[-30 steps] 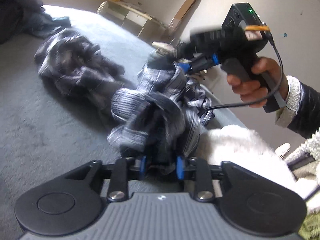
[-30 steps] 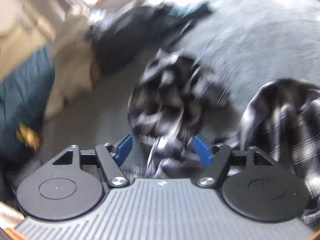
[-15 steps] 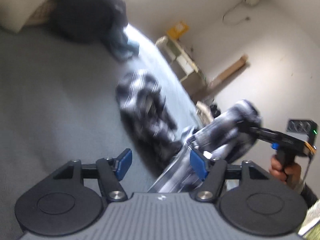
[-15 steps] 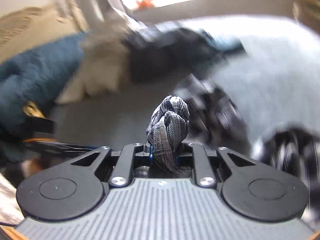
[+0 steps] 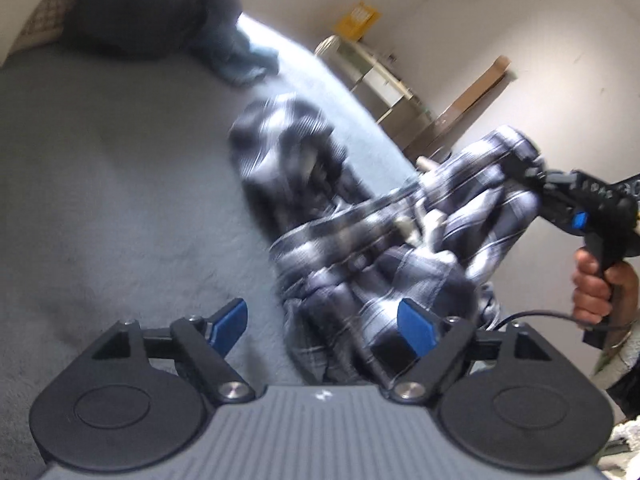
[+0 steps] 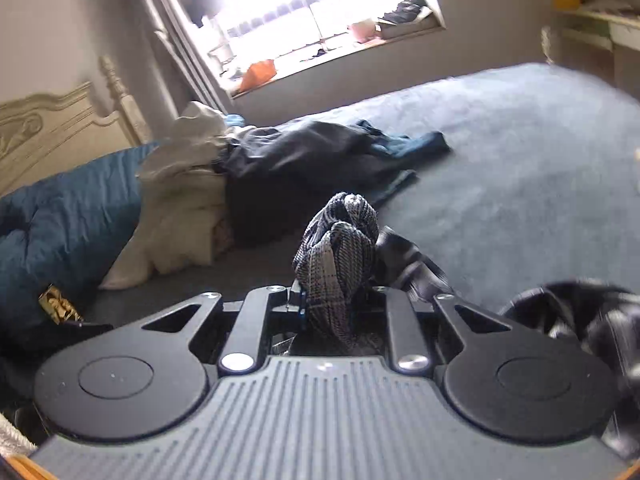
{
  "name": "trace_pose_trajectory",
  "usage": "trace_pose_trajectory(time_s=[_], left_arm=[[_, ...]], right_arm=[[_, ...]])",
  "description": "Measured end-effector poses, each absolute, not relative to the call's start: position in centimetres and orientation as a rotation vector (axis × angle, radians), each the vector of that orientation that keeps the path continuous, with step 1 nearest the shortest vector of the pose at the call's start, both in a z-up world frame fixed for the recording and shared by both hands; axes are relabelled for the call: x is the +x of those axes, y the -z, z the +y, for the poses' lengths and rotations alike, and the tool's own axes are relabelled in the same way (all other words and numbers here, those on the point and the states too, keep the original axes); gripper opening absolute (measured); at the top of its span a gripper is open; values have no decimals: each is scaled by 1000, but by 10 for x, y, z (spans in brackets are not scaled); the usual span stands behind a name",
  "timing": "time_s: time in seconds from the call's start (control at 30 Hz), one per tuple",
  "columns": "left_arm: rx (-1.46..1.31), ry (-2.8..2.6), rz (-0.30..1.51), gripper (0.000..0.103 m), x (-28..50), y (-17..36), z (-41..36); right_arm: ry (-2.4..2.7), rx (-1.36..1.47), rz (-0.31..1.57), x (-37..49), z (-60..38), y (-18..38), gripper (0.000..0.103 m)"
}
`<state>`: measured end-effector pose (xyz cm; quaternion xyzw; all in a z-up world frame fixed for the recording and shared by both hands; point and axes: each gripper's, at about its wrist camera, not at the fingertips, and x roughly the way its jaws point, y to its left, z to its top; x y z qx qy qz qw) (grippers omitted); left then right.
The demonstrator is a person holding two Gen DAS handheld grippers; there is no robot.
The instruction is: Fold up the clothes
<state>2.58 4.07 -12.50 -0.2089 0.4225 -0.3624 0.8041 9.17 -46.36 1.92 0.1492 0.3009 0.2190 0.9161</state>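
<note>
A black-and-white plaid shirt (image 5: pixel 360 248) hangs in a blurred, crumpled strand above the grey bed (image 5: pixel 120 200). My left gripper (image 5: pixel 324 322) is open, its blue pads (image 5: pixel 230 322) spread on either side of the hanging cloth and gripping nothing. In the left wrist view my right gripper (image 5: pixel 532 168) is at the right, held by a hand (image 5: pixel 596 284), shut on the shirt's upper end. The right wrist view shows a bunched fold of the plaid shirt (image 6: pixel 340 256) sticking up from my shut right gripper (image 6: pixel 332 304); more of the shirt (image 6: pixel 580 312) dangles at lower right.
A dark garment pile (image 6: pixel 312 164) with a blue piece lies at the head of the bed, beside white bedding (image 6: pixel 184 200) and a blue quilt (image 6: pixel 68 220). A headboard (image 6: pixel 52 120) and window (image 6: pixel 312 12) stand behind. A shelf unit (image 5: pixel 380 80) and leaning cardboard (image 5: pixel 476 88) are against the wall.
My left gripper let go of the plaid shirt and opened wide. My right gripper shut on the shirt and lifted it off the bed; the cloth now stretches down from it.
</note>
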Motion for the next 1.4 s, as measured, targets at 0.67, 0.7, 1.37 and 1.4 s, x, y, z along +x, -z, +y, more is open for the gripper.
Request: trace_pose_trajectory(time_s=[0.67,0.7,1.37,1.4], left_arm=[[-469,715,1039,35,86,146,-6],[-483,706,1037,30,83,146,-4],[-625,610,708,14,-15,73,100],[-630,583,695,14,-21,70,110]], right_arm=[[-352,394,676,104,-499,29,18],[-344,396,679,105,-500,31,18],[-465,67,541,127,-400,-5,18],[-494,43,530,131,-387,-8,18]])
